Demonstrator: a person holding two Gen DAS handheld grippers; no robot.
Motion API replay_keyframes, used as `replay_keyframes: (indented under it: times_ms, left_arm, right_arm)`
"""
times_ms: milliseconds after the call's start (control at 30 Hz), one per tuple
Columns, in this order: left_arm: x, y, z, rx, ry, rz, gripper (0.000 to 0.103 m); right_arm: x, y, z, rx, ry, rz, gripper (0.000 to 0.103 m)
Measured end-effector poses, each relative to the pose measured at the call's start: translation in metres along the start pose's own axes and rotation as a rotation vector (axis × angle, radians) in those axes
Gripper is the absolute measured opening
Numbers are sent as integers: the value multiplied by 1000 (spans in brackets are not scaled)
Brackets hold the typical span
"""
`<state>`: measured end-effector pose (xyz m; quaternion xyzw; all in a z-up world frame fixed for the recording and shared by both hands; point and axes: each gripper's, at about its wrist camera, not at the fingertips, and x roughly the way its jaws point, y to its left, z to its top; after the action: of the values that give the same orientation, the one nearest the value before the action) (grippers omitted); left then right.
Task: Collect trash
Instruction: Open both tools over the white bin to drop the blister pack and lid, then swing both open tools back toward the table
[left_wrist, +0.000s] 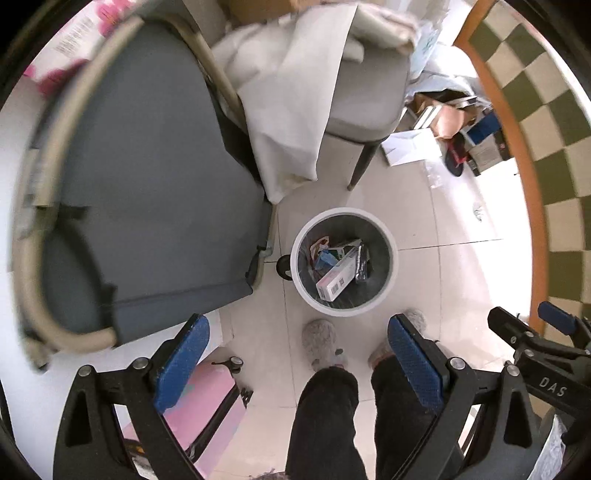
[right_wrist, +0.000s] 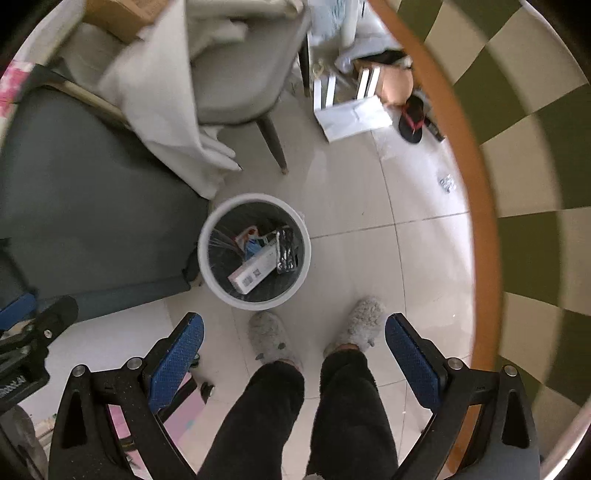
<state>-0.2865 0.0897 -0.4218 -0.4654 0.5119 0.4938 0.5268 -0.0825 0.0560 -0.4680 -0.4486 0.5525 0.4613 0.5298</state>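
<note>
A white round trash bin with a dark liner stands on the tiled floor; it also shows in the right wrist view. Inside lie a white barcoded box, a black wrapper and small blue and orange packets. My left gripper is open and empty, held high above the floor near the bin. My right gripper is open and empty too. It shows at the right edge of the left wrist view.
A grey-cushioned chair stands left of the bin. A second chair draped with beige cloth is behind. A round checkered table with a wooden rim is at the right. Boxes, papers and a slipper clutter the floor beyond. The person's slippered feet stand below.
</note>
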Motion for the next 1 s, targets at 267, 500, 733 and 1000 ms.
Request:
replay_keyframes:
  times_ms: [267,500,733,1000]
  left_arm:
    - [-92,-3,-23,26,-49,1,99]
    - [-178,-46,-13,102,-204,31,99]
    - [-232,-176,29,274,-345,65,99]
    - [-216,-373,51,490,-337,55,99]
  right_arm:
    - [-114,4,-26,33,-49,77,100]
    - [-204,-32,-32,172,-154,212,100]
    - [-264,-165,-20,366,-249,167,100]
    - [-252,-402,-41,578,-135,-49,100]
